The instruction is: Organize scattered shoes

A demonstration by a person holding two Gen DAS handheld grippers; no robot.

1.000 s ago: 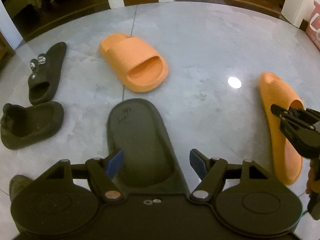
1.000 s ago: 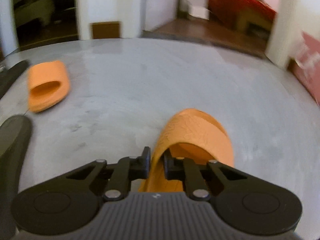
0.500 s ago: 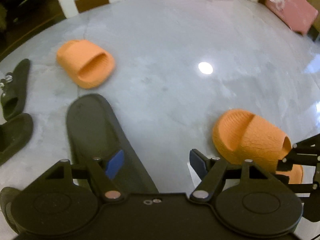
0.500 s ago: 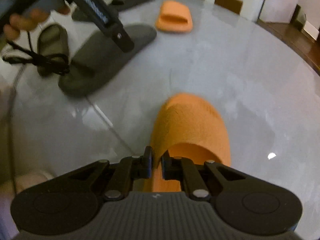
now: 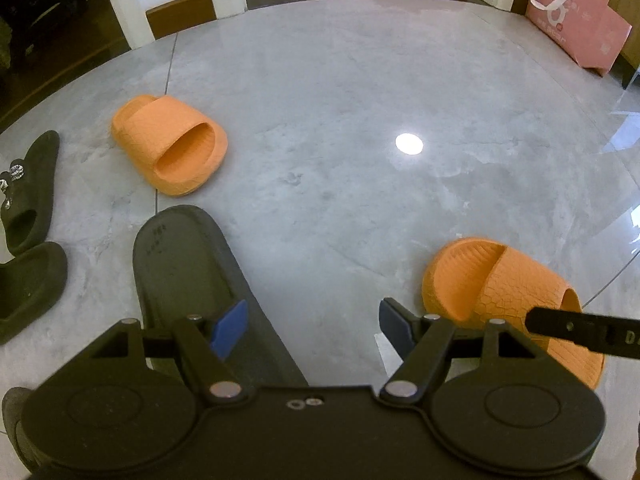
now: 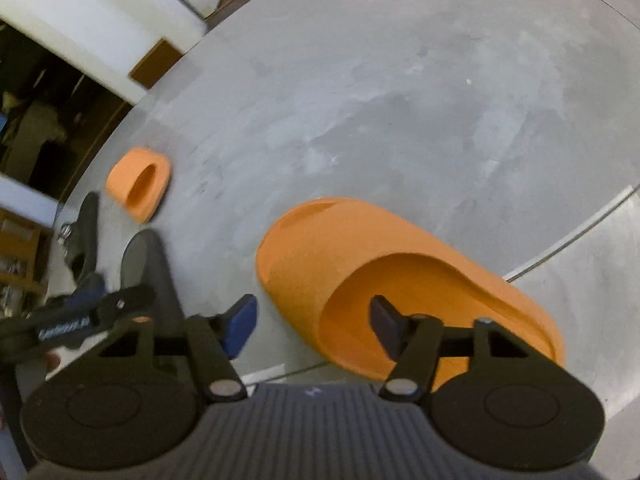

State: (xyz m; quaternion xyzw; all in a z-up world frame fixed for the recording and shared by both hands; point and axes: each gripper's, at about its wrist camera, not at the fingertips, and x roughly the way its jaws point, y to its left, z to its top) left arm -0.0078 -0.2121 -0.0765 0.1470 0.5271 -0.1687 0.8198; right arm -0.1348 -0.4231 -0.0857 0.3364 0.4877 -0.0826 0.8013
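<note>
An orange slide [image 6: 360, 264] lies on the grey floor just ahead of my right gripper [image 6: 314, 320], which is open and empty; one finger sits over its opening. The same slide shows at the right of the left wrist view [image 5: 504, 296]. Its mate [image 5: 168, 144] lies further off to the left and also shows in the right wrist view [image 6: 138, 186]. My left gripper [image 5: 314, 328] is open and empty over a large dark grey slide [image 5: 192, 276]. Two black slippers [image 5: 28, 200] lie at the far left.
A pink bag [image 5: 576, 28] leans at the back right. White pillars [image 5: 124, 4] and a wooden skirting stand at the back. A dark shoe toe [image 5: 16, 404] shows at the lower left. A floor joint [image 6: 572, 236] runs past the near orange slide.
My right gripper has opened and let go of the orange slide, which now rests on the floor, turned. The left gripper has stayed open over the dark grey slide.
</note>
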